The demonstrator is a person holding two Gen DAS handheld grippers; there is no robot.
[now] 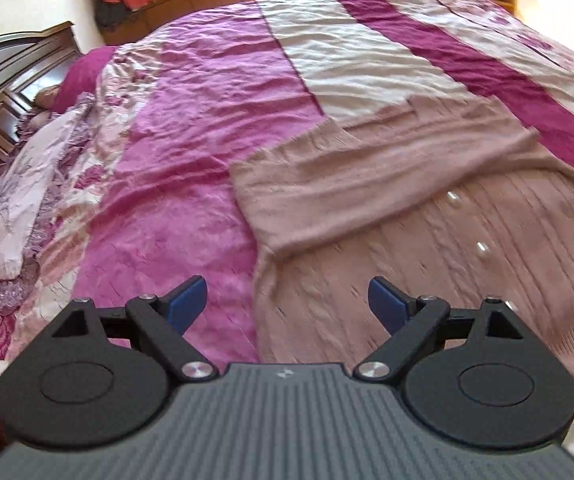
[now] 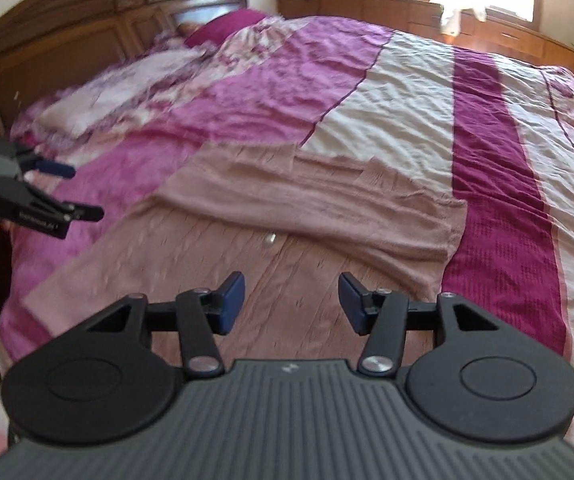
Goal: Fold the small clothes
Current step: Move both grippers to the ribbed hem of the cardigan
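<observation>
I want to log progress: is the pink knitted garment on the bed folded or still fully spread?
Partly folded. The pink knitted garment lies flat, with one sleeve folded across its buttoned front.

The sweater [image 1: 407, 208] is a soft, matt pink knit, ribbed across the body and finer on the folded sleeve, with small shiny buttons [image 1: 481, 247]. The bedspread [image 1: 215, 128] beneath is crinkled cloth with a faint sheen on the magenta and cream bands. The headboard [image 2: 87, 28] is dark polished wood, carved. The left gripper [image 1: 287, 304] and right gripper [image 2: 291, 302] are matt black plastic with bright metal pivot screws, ridged grey housings and smooth blue finger pads [image 2: 231, 300].
</observation>
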